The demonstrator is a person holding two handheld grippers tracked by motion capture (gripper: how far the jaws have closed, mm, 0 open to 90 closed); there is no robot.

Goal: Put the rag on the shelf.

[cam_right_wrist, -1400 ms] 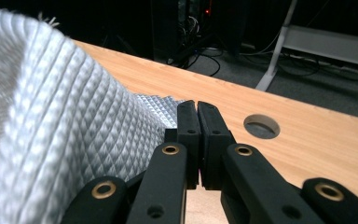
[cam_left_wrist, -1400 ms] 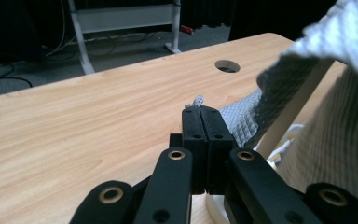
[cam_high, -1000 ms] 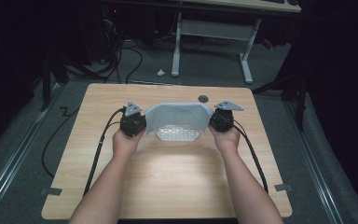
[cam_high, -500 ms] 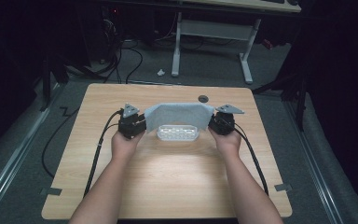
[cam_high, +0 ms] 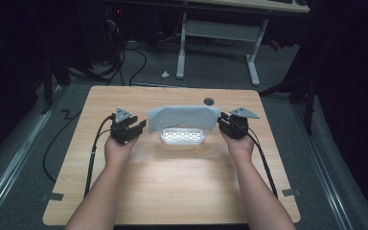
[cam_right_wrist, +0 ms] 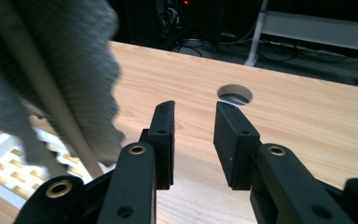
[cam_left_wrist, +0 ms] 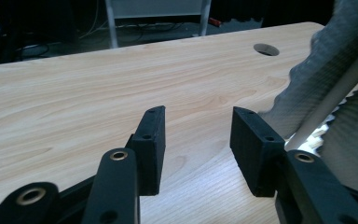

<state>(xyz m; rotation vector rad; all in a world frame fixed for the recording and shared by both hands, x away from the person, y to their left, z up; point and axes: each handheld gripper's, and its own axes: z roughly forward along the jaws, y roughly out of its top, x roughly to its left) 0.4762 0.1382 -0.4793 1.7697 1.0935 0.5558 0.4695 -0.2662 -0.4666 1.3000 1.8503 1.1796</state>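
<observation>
A grey cloth hangs draped over a thin white rod above a white slotted tray at the middle of the wooden table. My left gripper is just left of the cloth, open and holding nothing. Its jaws stand wide apart in the left gripper view, and the cloth is off to their right. My right gripper is open beside the cloth's right edge. In the right gripper view its jaws hold nothing, with the cloth, rod and tray to their left.
A round cable hole sits in the table behind the cloth. Beyond the far edge, a white desk frame and cables lie on the dark floor. Bare wood stretches in front of the tray towards the person.
Both grippers let go of the cloth's edges and drew outward, away from it. The cloth now hangs narrower over the rod instead of being stretched between the grippers.
</observation>
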